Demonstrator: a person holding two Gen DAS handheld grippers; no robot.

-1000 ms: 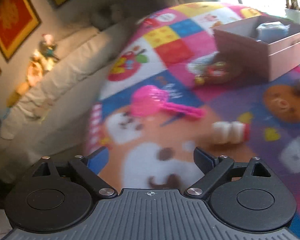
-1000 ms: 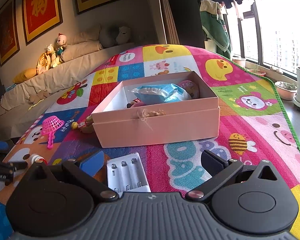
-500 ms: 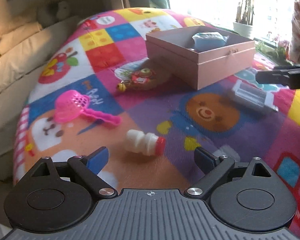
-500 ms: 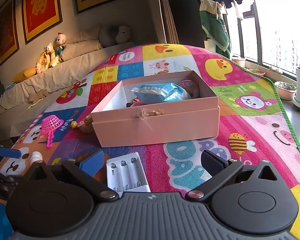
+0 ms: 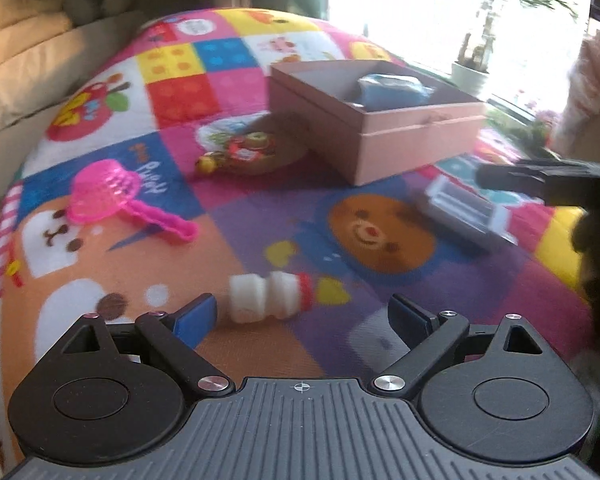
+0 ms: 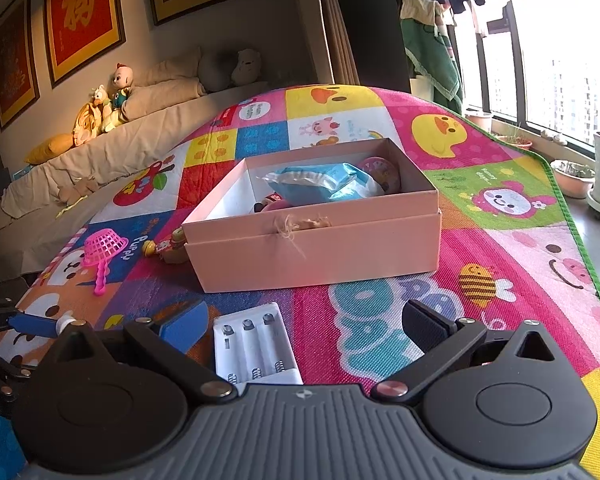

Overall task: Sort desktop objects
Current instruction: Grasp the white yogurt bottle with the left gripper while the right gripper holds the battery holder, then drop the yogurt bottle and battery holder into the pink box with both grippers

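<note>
The left gripper (image 5: 302, 312), jaws wide but closing and seemingly touching nothing through the blur, hovers over the small white bottle (image 5: 270, 297) lying at its eleven o'clock, just beyond the blue fingertip (image 5: 196, 316).

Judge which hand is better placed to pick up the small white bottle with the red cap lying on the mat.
Left. The left gripper is closing, its fingers just short of the small white bottle with the red cap. The right gripper faces the white battery holder instead.
</note>
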